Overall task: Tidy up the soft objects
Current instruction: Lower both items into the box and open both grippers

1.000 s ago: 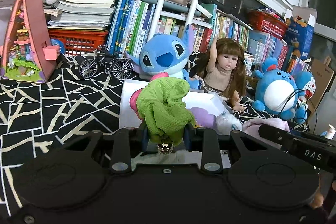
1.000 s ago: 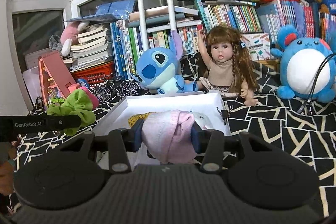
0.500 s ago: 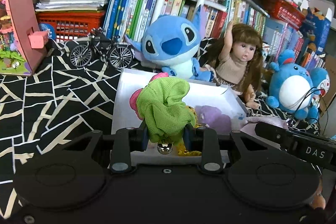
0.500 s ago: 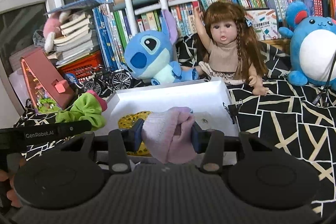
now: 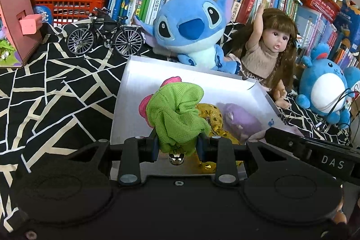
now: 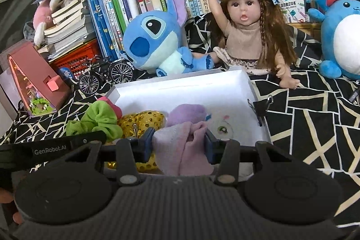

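Observation:
My left gripper (image 5: 177, 145) is shut on a green and pink scrunchie (image 5: 175, 114) and holds it over the near left part of the white box (image 5: 135, 91). It also shows in the right wrist view (image 6: 99, 120). My right gripper (image 6: 178, 145) is shut on a pale pink cloth (image 6: 182, 145) at the near edge of the white box (image 6: 180, 91). Inside the box lie a gold sequin piece (image 6: 141, 120) and a purple soft toy (image 6: 186, 111), also seen in the left wrist view (image 5: 240, 120).
A blue Stitch plush (image 6: 155, 42), a doll (image 6: 247, 30) and a blue round plush (image 6: 339, 35) sit behind the box. A model bicycle (image 5: 105, 35) and a pink toy house (image 6: 33, 82) stand at the left. A black binder clip (image 6: 259, 107) grips the box's right wall. Books line the back.
Both grippers have moved forward and down toward the white box with their loads still held. The box now looks larger and closer in both views.

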Motion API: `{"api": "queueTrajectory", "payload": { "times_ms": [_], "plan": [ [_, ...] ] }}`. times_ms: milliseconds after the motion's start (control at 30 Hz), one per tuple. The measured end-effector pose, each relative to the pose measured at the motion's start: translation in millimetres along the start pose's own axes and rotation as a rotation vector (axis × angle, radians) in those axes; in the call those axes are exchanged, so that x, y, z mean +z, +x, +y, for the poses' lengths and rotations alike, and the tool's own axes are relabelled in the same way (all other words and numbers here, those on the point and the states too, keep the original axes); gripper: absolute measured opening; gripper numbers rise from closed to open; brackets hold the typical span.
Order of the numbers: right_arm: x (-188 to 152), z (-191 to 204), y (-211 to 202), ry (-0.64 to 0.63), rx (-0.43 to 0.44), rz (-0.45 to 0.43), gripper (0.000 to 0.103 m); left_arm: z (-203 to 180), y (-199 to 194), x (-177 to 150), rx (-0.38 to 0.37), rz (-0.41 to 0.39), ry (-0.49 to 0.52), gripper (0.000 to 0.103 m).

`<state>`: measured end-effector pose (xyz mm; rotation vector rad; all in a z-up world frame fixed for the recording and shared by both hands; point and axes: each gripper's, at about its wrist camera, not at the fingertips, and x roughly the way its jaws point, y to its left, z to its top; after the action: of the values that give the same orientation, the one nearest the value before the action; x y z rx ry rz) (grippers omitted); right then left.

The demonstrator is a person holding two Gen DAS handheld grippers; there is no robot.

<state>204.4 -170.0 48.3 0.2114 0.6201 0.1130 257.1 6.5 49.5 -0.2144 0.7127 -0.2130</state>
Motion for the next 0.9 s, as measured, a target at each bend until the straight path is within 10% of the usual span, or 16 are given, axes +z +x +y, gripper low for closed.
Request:
{"api": "queueTrajectory", "payload": {
  "times_ms": [900],
  "plan": [
    [-12, -2, 31, 0.028, -0.024, -0.003, 0.041, 4, 27, -4, 0.013, 0.058, 0.013, 0.032]
  ]
}}
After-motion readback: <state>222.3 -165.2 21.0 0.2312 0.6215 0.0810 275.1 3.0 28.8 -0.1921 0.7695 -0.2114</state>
